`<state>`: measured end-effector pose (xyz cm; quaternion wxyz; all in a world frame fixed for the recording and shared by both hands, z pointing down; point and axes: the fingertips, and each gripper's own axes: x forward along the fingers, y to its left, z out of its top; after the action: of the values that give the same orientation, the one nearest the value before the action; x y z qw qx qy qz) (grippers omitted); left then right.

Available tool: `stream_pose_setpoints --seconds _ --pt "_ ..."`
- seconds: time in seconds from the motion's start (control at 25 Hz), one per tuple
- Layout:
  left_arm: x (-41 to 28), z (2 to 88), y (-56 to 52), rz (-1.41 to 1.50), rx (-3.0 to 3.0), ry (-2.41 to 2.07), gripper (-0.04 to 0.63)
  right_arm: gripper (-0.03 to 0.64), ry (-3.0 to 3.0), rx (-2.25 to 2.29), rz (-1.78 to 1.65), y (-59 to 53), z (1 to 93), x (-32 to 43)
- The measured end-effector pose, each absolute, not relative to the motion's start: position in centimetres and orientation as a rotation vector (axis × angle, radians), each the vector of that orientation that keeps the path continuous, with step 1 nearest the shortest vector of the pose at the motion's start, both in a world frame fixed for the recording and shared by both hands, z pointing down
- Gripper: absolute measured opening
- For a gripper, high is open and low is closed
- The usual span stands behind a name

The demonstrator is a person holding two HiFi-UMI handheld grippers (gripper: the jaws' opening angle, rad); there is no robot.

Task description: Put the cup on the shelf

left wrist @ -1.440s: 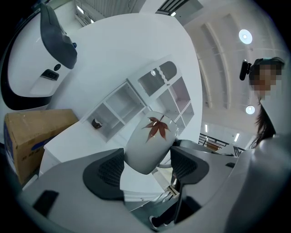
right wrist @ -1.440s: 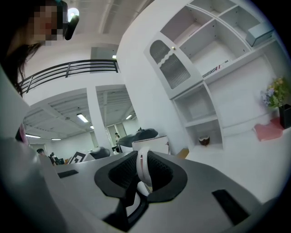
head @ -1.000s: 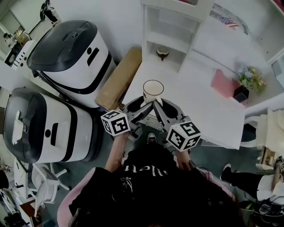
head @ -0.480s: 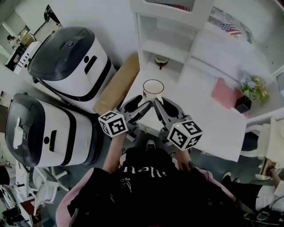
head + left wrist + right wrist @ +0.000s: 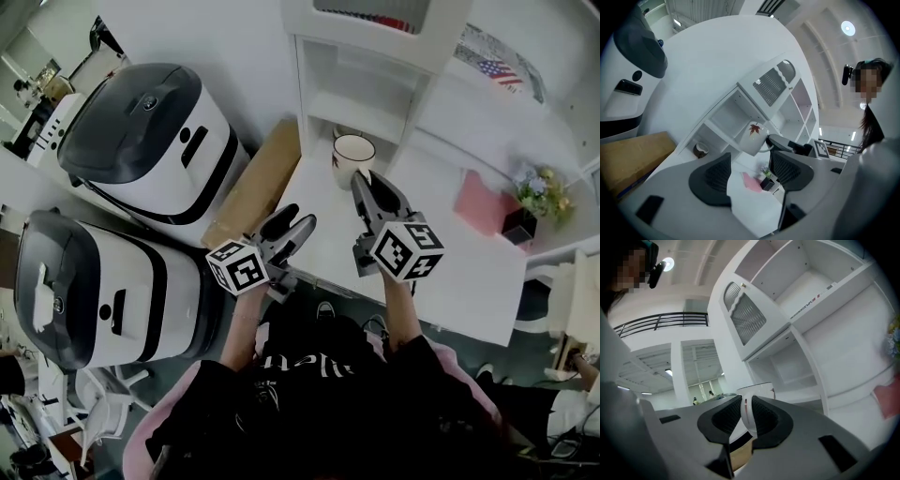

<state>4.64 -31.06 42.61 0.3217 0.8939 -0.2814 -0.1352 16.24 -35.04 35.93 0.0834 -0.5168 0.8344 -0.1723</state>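
Note:
A white cup [image 5: 353, 150] with a red leaf print [image 5: 753, 128] hangs in the air just in front of the white shelf unit [image 5: 367, 80], near its lowest compartment. My right gripper [image 5: 362, 180] is shut on the cup's handle [image 5: 746, 417], and the cup's body [image 5: 757, 388] shows beyond the jaws. My left gripper [image 5: 292, 228] stays low near the desk's front left edge, apart from the cup. Its jaws are closing, and nothing is between its fingers [image 5: 712, 180].
A small brown-and-white object [image 5: 700, 150] sits in the shelf's bottom compartment. On the white desk [image 5: 441, 258] lie a pink item [image 5: 478, 202] and a potted plant [image 5: 523, 197]. A cardboard box [image 5: 251, 183] and two large white-and-black machines [image 5: 150, 122] stand to the left.
The right gripper has lifted the cup off the desk and carried it up toward the shelf. The left gripper has stayed behind, now apart from the cup.

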Motion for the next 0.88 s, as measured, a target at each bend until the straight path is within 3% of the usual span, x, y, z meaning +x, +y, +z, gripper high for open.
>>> stream_pose_setpoints --seconds 0.88 --pt "0.8 41.0 -38.0 -0.247 2.471 -0.428 0.258 0.091 2.153 -2.06 -0.448 -52.0 38.1 21.2"
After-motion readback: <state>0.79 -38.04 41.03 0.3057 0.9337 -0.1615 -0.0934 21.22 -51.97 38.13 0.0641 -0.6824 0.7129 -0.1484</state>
